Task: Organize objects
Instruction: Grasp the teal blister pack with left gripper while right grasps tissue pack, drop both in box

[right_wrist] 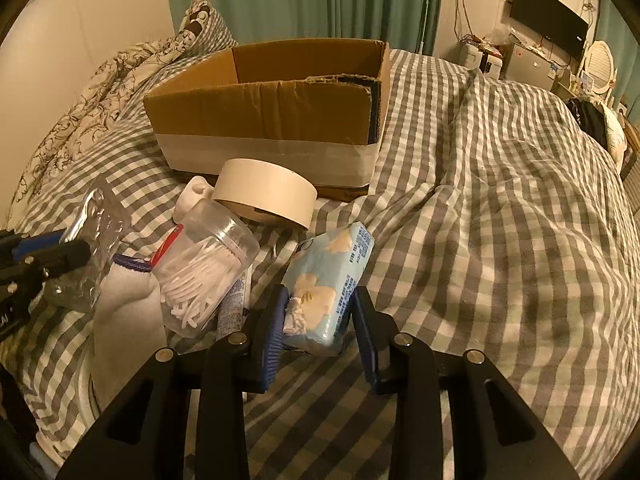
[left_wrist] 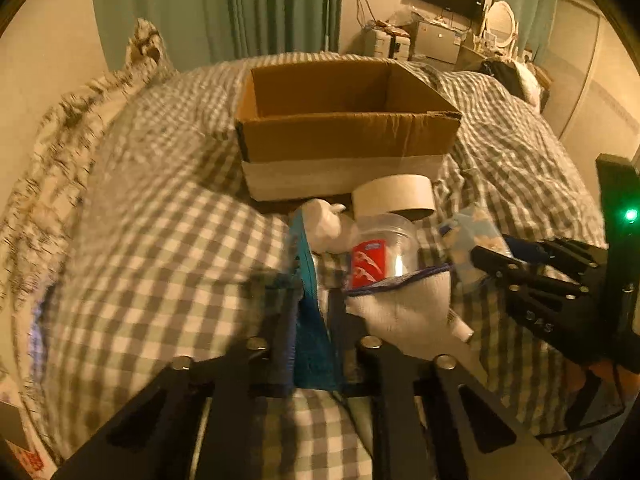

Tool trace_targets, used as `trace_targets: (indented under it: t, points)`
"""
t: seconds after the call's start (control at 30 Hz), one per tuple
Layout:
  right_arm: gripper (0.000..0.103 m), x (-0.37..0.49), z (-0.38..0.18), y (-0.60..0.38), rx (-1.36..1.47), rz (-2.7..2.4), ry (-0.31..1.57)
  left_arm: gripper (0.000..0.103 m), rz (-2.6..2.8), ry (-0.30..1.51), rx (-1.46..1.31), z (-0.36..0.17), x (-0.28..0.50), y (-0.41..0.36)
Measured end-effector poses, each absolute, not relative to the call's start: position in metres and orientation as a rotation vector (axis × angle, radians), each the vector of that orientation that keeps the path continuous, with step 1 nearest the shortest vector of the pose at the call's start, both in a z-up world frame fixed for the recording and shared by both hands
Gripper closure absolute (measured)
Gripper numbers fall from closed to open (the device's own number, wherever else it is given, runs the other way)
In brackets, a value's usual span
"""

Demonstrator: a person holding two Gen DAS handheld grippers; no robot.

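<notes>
1. My right gripper (right_wrist: 320,320) has its jaws around the blue tissue pack (right_wrist: 332,280), pads at or very near its sides. I cannot tell whether they bite yet. The wrap looks soft, so a light squeeze could let it slide out on the lift.

2. My left gripper (left_wrist: 316,304) has its jaws nearly together on what the right view shows as a crinkled clear plastic piece (right_wrist: 96,232). Thin film may tear or slip free on the way to the box.

3. The pile is tight: the floss-pick jar (right_wrist: 208,268) lies on its side at nine o'clock of the tissue pack, with the white sock (right_wrist: 128,312) beyond and the tape roll (right_wrist: 264,196) at twelve. Dragging either catch sideways could roll the jar or the tape.

4. The cardboard box (right_wrist: 260,120) sits at twelve o'clock, behind the pile on the checked bed (right_wrist: 500,240). Its near wall is tall; a low carry would clip it, and soft bedding lets it shift.

5. Both grippers are near each other; lifting together risks a knock.
</notes>
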State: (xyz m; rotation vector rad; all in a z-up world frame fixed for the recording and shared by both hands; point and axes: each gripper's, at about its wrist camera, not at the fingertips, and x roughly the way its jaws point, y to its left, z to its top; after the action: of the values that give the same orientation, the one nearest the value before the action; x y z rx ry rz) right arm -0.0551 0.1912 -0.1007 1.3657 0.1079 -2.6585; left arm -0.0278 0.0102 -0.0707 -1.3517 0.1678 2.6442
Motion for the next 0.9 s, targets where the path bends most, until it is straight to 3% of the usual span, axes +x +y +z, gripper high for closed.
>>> trace_targets:
  t: [0.5,0.9]
  points:
    - [0.071,-0.029,-0.03,0.194,1.145,-2.721,0.09,0.097,2.75,0.108,-1.146,-0.013,-0.028,0.002]
    - [0.071,-0.09,0.063,0.186,0.921,-2.725,0.104,0.097,2.754,0.107,-0.976,0.05,-0.118,0.025]
